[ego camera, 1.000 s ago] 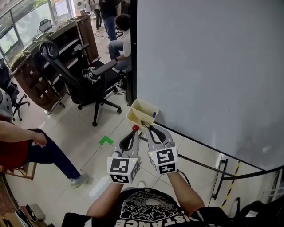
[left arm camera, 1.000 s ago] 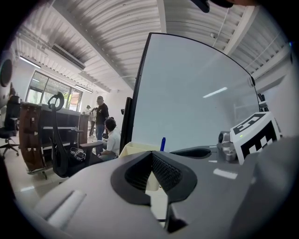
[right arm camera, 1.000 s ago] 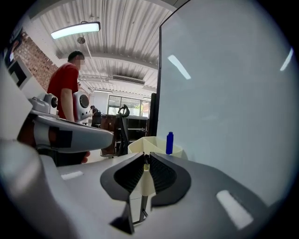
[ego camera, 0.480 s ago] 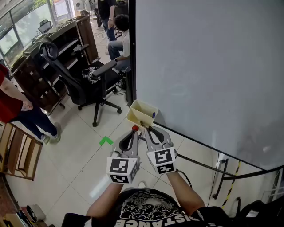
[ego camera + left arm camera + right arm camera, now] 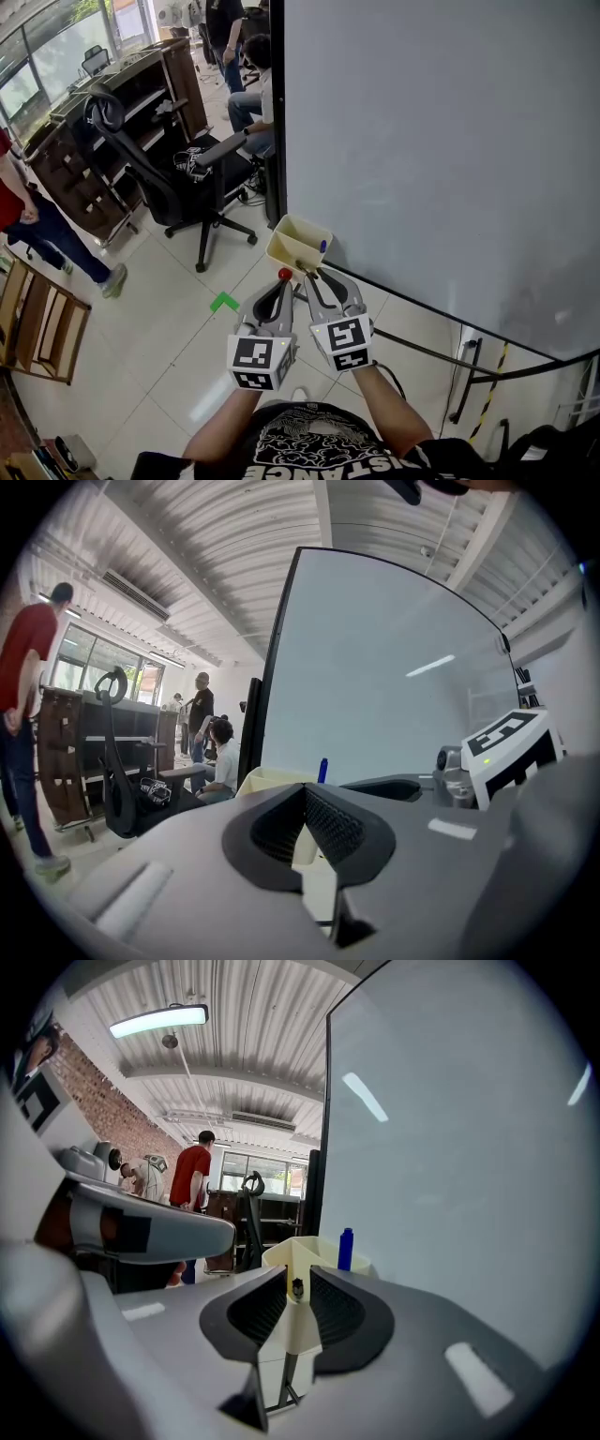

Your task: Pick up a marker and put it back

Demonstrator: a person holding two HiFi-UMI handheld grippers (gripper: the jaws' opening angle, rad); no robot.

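Note:
A cream holder [image 5: 298,242] hangs at the whiteboard's lower left corner, and a blue marker [image 5: 323,245] stands in it. My right gripper [image 5: 309,275] points at the holder's near rim. Its jaws are opening, and a thin dark marker end [image 5: 297,1286] sits in the narrow gap without the pads clearly pressing it. The blue marker [image 5: 345,1248] rises just behind. My left gripper [image 5: 281,283] hangs beside it, shut with nothing between its pads [image 5: 323,822]. A small red round thing [image 5: 284,273] shows at its tips; I cannot tell what it is.
The whiteboard [image 5: 441,141] fills the right. A black office chair [image 5: 178,178] stands on the tiled floor to the left, with a seated person [image 5: 258,84] behind it. A person in red [image 5: 28,211] stands at the left edge near a wooden chair [image 5: 42,323].
The person in red has got up and walked along the left edge. Both grippers stay almost where they were by the holder.

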